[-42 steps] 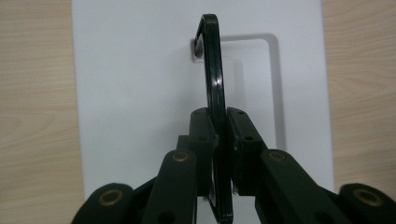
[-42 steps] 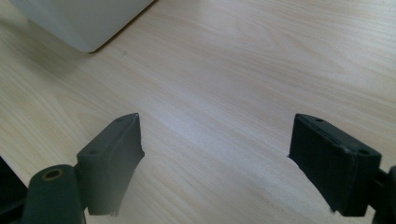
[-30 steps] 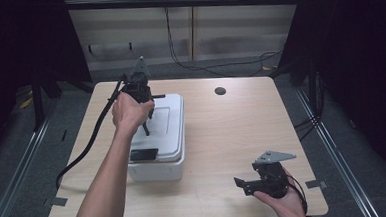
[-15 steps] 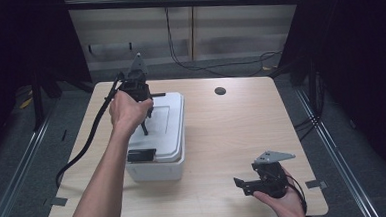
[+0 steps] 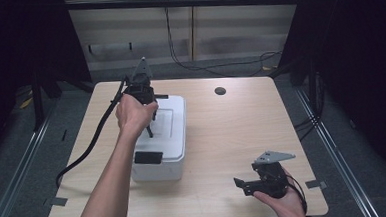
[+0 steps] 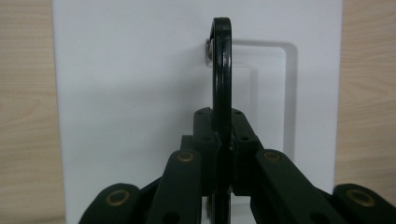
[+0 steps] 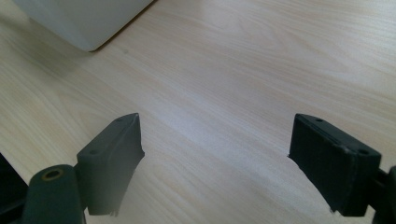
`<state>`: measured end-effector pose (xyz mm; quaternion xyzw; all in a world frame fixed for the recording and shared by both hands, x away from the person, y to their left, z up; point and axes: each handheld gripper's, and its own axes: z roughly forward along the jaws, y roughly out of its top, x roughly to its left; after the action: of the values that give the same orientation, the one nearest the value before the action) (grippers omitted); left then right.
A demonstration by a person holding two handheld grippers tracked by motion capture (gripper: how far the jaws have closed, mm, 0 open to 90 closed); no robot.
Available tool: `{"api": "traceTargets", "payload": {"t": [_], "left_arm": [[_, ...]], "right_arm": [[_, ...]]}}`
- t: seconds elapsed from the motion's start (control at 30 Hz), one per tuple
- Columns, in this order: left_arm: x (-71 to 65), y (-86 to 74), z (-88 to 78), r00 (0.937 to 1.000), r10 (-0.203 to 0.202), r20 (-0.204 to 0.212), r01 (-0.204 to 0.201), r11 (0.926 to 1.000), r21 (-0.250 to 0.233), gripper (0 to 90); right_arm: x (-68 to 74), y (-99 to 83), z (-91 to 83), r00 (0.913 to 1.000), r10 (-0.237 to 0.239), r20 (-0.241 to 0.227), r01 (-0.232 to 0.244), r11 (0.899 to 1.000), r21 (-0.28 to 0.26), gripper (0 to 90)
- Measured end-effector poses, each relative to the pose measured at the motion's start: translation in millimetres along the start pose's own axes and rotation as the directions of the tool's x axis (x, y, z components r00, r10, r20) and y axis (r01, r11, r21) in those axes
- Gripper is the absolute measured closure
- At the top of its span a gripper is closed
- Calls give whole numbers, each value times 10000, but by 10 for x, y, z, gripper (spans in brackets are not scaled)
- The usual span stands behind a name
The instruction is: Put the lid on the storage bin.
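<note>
One wooden table (image 5: pixel 222 137) carries one white box (image 5: pixel 163 140), which sits left of the table's middle with a single dark latch (image 5: pixel 148 157) on its near wall. The step in hand looks like lifting the box by its one black handle (image 6: pixel 222 70), raised upright over the lid's middle: the left gripper (image 5: pixel 149 122) is clamped tight on that handle. Next calls for a straight, steady pull upward. The right gripper (image 5: pixel 245 183), jaws wide apart and empty, rests well right of the box, near the table's front edge.
</note>
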<state>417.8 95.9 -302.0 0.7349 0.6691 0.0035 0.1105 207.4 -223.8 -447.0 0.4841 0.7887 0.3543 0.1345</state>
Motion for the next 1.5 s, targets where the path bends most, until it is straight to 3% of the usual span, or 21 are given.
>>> {"api": "traceTargets", "payload": {"t": [0.07,0.23,0.53,0.67,0.7,0.8,1.0,1.17,1.27,1.3,1.37,1.5], "left_arm": [[2,-4,9,10000,26,-22,-26,10000,12,846],[91,-17,53,9993,-348,141,347,9994,62,846],[114,-18,92,9995,-161,264,161,9999,2,835],[158,-10,90,9991,189,374,-187,9998,-44,731],[178,-15,93,9994,102,316,-96,9998,-181,698],[281,-12,74,9978,24,660,-10,9998,-214,621],[463,-31,-43,9911,658,1156,-557,9946,-881,399],[543,-79,-140,9758,1528,1562,-1292,9800,-1513,309],[660,-100,-156,9649,1687,2014,-1336,9751,-1768,279],[704,-111,-161,9650,1712,1989,-1343,9733,-1859,269],[814,-134,-171,9584,1855,2169,-1406,9682,-2071,251],[1029,-196,-157,9346,2331,2687,-1716,9571,-2334,204]], "right_arm": [[1,0,1,10000,-4,-1,4,10000,8,166],[-1,0,1,10000,-10,-1,10,10000,2,166],[1,1,2,10000,-10,14,10,10000,13,166],[-3,0,4,10000,-10,-5,10,10000,5,167],[-3,-1,4,10000,-14,-10,14,10000,3,167],[-3,0,4,10000,-4,-3,4,10000,10,166],[-1,3,9,10000,-2,12,2,10000,36,166],[2,4,7,10000,2,35,-3,10000,35,166],[2,3,6,10000,-4,38,4,10000,28,166],[2,2,6,10000,-5,35,4,10000,27,166],[1,3,7,10000,3,40,-3,10000,29,166],[0,5,12,10000,5,35,-5,10000,44,167]]}}
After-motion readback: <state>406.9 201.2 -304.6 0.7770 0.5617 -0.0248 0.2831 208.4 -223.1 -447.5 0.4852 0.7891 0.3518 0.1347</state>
